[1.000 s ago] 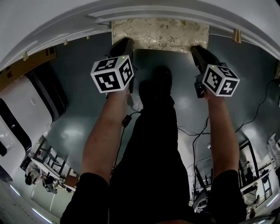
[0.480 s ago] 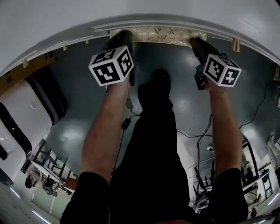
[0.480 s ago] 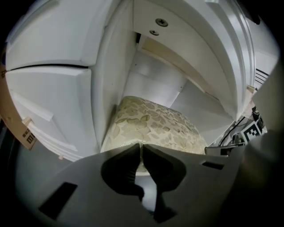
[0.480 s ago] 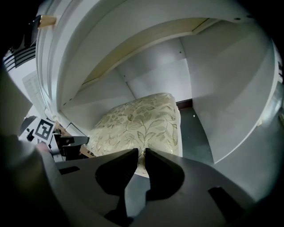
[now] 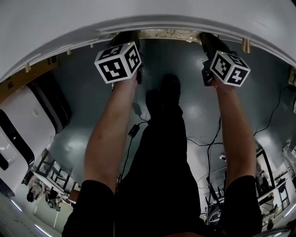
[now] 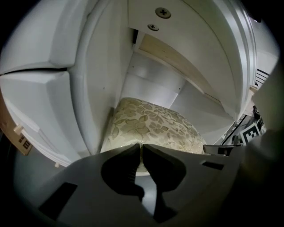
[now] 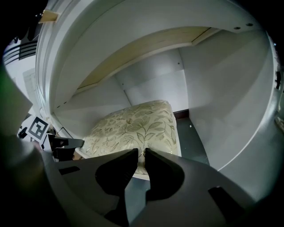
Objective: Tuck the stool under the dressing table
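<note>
**Q:** Where does the stool lie, relative to your two grippers?

**A:** Straight ahead of both. The stool (image 5: 169,33) stands in the kneehole of the dressing table (image 5: 138,14). In the head view only a thin strip of its flowered cushion shows beyond the tabletop's edge. Its long axis runs side to side across the opening. I have the left gripper (image 6: 141,148) at the left end of the near edge and the right gripper (image 7: 144,153) at the right end. Neither hand looks nearer than the other.

**Q:** State of the jaws?

**A:** Left: closed together, tips meeting at the cushion's front edge, nothing between them. Right: all but closed, with a slim slit left between the tips, also at the front edge. I cannot tell whether that slit pinches any of the cushion's trim. I judge both to be set as blunt pushers, not as grips.

**Q:** What does the next push depend on?

**A:** The direction: away from me, square to the long axis. In the left gripper view the cushion sits just beside the table's left inner panel. In the right gripper view a band of dark floor (image 7: 195,142) separates it from the right panel. I judge the task nearly done. An uneven shove could swing the left end into that panel.
</note>
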`<state>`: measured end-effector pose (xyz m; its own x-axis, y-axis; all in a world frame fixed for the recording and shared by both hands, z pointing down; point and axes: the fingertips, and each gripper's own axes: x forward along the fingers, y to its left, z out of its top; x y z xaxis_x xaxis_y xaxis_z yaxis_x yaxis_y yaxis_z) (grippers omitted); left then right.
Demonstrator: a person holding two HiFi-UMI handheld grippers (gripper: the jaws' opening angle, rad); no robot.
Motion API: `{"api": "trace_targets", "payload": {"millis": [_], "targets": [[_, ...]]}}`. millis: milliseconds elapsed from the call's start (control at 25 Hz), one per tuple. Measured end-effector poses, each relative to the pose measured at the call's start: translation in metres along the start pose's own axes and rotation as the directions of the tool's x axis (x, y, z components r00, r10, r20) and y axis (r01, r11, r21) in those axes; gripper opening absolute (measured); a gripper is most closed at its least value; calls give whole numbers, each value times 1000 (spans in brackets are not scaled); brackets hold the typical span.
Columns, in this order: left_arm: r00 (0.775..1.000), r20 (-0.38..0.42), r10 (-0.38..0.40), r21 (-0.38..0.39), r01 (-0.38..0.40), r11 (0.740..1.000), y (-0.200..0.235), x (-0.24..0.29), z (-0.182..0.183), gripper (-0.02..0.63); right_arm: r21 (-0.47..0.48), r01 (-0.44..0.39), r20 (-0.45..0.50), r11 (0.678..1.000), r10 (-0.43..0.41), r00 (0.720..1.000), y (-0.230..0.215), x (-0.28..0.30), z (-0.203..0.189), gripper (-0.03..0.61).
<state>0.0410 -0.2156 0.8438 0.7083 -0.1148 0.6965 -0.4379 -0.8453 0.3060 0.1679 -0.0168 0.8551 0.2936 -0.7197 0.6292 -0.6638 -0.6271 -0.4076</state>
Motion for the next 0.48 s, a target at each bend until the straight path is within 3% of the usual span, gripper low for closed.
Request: {"api": "trace_targets", "payload": {"millis": [320, 480], "targets": [[998, 56, 15, 10, -15, 1000, -9, 1, 12, 28, -15, 9, 31, 1000, -9, 999, -9, 3, 16, 67], [995, 100, 15, 37, -19, 999, -16, -11, 19, 28, 32, 3, 71, 999, -5, 997, -9, -7, 19, 67]]}}
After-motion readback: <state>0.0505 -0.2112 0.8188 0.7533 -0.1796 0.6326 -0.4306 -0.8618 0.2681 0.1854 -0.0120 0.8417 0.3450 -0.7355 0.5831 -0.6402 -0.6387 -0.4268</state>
